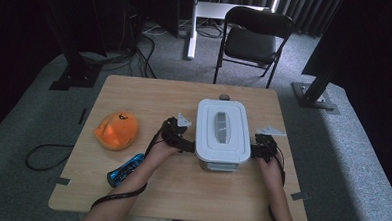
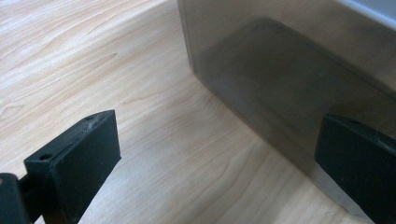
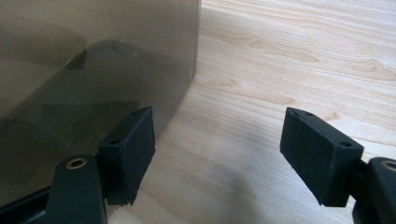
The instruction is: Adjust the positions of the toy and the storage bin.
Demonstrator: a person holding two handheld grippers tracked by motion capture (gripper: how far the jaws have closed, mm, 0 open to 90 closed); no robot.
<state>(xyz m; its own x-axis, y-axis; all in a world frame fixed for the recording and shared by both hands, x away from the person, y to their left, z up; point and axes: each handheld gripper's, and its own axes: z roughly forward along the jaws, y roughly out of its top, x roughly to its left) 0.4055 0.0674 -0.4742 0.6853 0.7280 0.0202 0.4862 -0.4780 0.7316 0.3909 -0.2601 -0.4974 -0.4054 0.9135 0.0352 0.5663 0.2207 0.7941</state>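
A white-lidded box [image 1: 220, 134] with a smoky see-through body stands in the middle of the wooden table [image 1: 149, 98]. My left gripper [image 1: 187, 145] is at the box's left side, near its front corner. In the left gripper view, this gripper [image 2: 217, 163] is open, with bare wood between the jaws and the box wall [image 2: 289, 79] beside the right jaw. My right gripper [image 1: 256, 150] sits at the box's right side. The right gripper view shows that gripper [image 3: 224, 154] open too, its left jaw in front of the box wall [image 3: 93, 70].
An orange plush toy [image 1: 117, 130] lies on the left part of the table. A blue packet [image 1: 125, 170] lies near my left forearm. A small dark knob [image 1: 224, 97] sits just behind the box. A black folding chair [image 1: 252, 40] stands beyond the table's far edge.
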